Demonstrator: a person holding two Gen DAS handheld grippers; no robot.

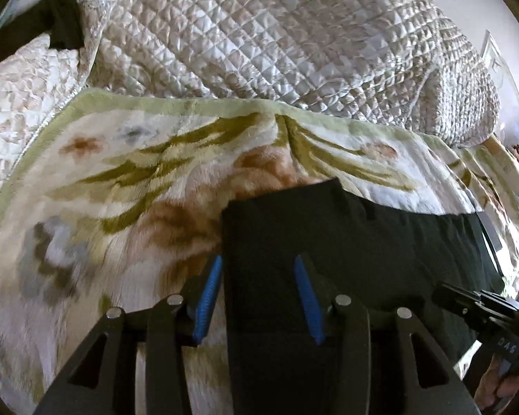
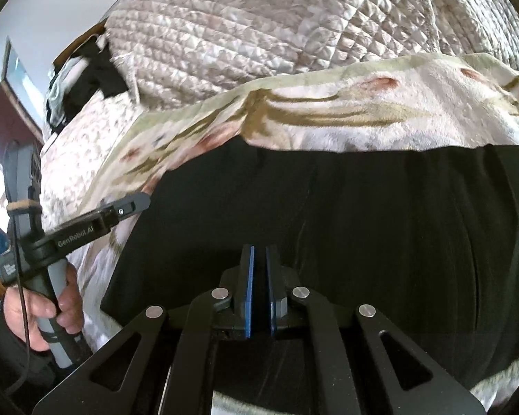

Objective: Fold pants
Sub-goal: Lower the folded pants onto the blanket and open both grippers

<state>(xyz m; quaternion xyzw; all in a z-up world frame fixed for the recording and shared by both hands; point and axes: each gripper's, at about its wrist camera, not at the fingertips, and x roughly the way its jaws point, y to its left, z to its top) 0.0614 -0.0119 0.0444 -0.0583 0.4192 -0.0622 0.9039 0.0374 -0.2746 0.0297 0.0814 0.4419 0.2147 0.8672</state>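
The bed carries everything: a quilted bedspread (image 1: pixel 259 27) heaped at twelve o'clock, pushed back, I judge, to leave flat room for folding, and a plush floral blanket (image 1: pixel 103 180) spread below it as the working surface. On that blanket lie the black pants (image 1: pixel 346 235), flattened into a broad dark slab from the centre toward four o'clock in the left wrist view, its left edge straight as if already doubled over.

The left tongs (image 1: pixel 259 297) stand open at six o'clock, one blue pad off the cloth's edge and one above it, pressing nothing. The right tongs (image 2: pixel 259 290) are closed almost pad to pad above the pants; whether a fold of cloth is pinched I cannot tell.

No containers are in view.
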